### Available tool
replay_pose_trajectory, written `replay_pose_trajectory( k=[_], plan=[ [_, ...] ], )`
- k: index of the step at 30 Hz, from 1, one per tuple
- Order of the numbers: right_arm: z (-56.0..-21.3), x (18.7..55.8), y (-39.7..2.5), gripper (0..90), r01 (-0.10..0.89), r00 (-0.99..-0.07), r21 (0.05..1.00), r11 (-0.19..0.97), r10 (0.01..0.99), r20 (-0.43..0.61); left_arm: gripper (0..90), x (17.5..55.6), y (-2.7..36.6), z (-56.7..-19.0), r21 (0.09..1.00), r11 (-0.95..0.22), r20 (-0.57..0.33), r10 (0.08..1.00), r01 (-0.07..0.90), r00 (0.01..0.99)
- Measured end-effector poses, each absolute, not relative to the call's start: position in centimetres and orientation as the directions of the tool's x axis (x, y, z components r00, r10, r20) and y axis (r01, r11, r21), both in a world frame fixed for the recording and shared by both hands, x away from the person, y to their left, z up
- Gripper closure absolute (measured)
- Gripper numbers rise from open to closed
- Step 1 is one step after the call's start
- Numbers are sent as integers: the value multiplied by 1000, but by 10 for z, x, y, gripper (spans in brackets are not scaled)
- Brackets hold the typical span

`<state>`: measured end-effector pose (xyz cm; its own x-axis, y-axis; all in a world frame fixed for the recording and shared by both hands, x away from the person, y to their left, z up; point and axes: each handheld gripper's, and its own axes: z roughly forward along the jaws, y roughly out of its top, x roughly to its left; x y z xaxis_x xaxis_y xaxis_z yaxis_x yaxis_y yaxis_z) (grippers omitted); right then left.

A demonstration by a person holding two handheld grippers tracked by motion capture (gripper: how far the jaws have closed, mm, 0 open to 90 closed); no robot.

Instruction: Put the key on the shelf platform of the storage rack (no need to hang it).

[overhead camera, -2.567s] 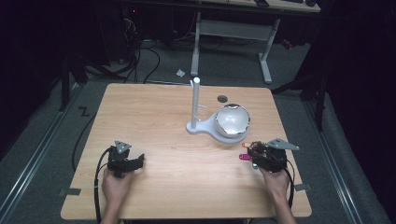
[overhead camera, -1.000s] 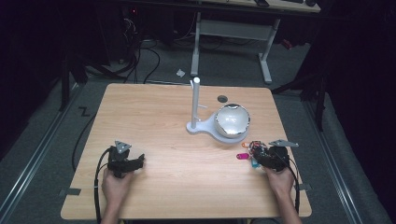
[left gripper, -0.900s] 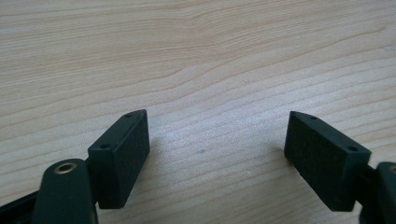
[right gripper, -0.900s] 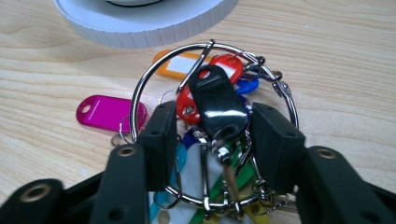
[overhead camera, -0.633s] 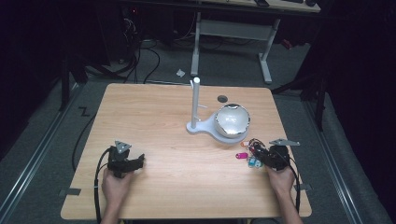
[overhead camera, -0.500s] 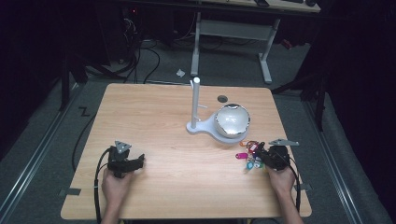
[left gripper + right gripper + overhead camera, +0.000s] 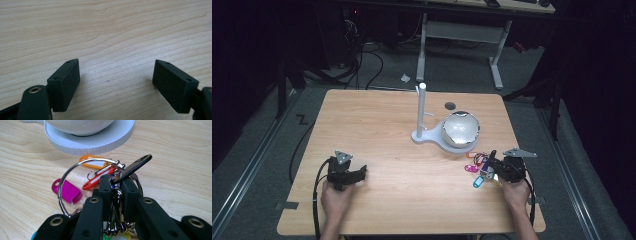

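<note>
The key ring (image 7: 75,180) is pinched by the right gripper (image 7: 115,185) at lower right; lifting toward the stand (image 7: 422,107) is probably needed next. The left gripper (image 7: 116,82) is spread.

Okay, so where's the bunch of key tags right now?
The bunch of key tags is at the table's right front in the high view, pinched in the right tongs, just in front of the white stand's round base.

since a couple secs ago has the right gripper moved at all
Yes. In the high view the right gripper has slid toward the person's table edge, away from the white stand base, dragging the key ring bunch along.
</note>
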<state>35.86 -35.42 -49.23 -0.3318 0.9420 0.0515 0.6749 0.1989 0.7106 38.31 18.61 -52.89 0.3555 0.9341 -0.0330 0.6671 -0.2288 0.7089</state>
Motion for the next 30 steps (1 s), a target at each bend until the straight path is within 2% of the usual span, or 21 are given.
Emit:
replay_pose_trajectory(
  k=[4,6,30],
  plan=[
    [-484,356,-357,812,659,-345,721,212,938,40,224,383,186,-529,709,-229,-33,934,667,355],
    [-478,356,-357,842,650,-350,729,216,936,35,224,383,186,-529,709,-229,-33,934,667,355],
    [-430,357,-353,843,569,-408,783,250,913,5,224,383,186,-529,709,-228,-34,934,667,356]
  ],
)
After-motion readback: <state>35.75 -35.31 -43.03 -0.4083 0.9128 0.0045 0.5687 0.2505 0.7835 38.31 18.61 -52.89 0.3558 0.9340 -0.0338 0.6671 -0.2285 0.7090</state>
